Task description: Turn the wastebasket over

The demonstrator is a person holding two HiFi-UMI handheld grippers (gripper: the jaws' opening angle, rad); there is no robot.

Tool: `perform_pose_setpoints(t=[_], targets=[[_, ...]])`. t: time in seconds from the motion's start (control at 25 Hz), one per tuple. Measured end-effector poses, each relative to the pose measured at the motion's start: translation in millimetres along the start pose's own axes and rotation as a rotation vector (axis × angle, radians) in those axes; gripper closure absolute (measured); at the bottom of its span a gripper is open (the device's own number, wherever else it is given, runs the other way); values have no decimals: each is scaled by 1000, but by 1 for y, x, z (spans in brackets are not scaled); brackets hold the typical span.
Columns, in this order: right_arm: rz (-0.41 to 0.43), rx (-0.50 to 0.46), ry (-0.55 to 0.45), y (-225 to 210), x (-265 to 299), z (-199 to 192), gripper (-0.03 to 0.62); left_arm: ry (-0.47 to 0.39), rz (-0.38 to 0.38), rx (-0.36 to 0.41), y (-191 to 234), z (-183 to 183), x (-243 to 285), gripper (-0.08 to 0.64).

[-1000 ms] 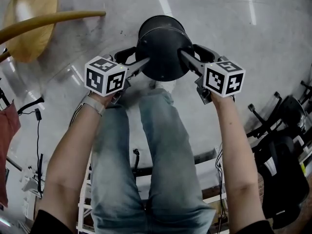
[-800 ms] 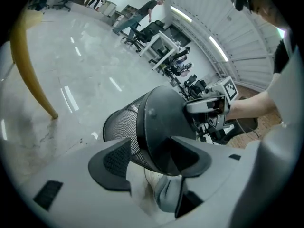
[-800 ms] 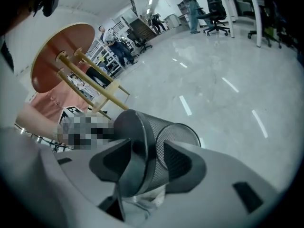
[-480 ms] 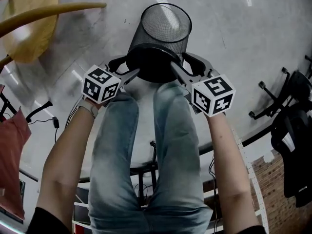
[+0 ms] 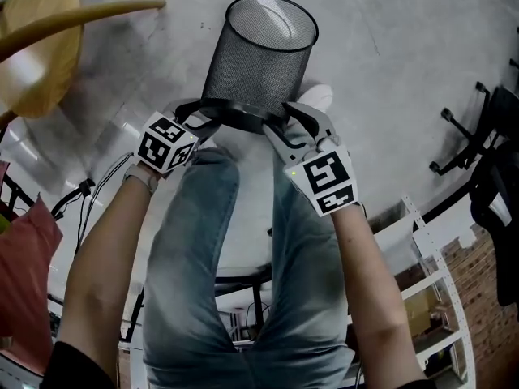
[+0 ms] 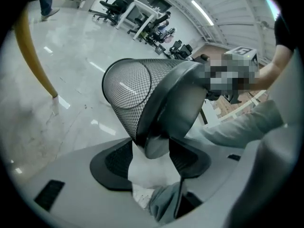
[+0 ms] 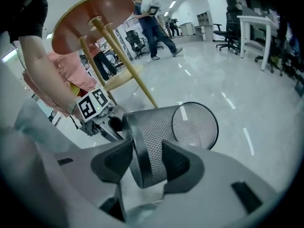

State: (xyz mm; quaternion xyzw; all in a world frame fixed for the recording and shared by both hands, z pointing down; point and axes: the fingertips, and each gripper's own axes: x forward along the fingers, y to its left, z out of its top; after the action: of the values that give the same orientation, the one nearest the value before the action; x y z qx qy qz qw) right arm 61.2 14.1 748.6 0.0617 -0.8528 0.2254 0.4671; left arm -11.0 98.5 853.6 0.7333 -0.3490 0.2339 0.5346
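Wastebasket [image 5: 259, 59] tipped on its side ahead of the person's knees [image 5: 243, 185], one end near, the other pointing away. Left gripper [image 5: 205, 113] at the near end's left, jaws closing with the rim between them. Right gripper [image 5: 280, 118] at its right, clamped on the same rim. Stool [image 5: 36, 51] far left. Office chair [image 5: 486, 128] far right, shelving [image 5: 442, 258] below it.

Open office, desks [image 7: 252, 19], swivel chairs [image 6: 160, 23], polished floor [image 5: 389, 87]
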Motion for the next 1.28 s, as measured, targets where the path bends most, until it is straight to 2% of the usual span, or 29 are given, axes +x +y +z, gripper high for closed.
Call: perform_pose_setpoints(t=[0.16,0.48,0.88,1.28], targets=[[-4,-41,18,2,8,-15,398,39,30,65,11,-3,12,325],[-16,-169,97,-9,37,-54,397,80,77,122,38,-7,39,336],[3,-198,152,-26,71,-89,395,151,157,228,63,-10,66,334],[14,-186,205,-31,87,-106,396,151,222,236,73,-19,79,334]])
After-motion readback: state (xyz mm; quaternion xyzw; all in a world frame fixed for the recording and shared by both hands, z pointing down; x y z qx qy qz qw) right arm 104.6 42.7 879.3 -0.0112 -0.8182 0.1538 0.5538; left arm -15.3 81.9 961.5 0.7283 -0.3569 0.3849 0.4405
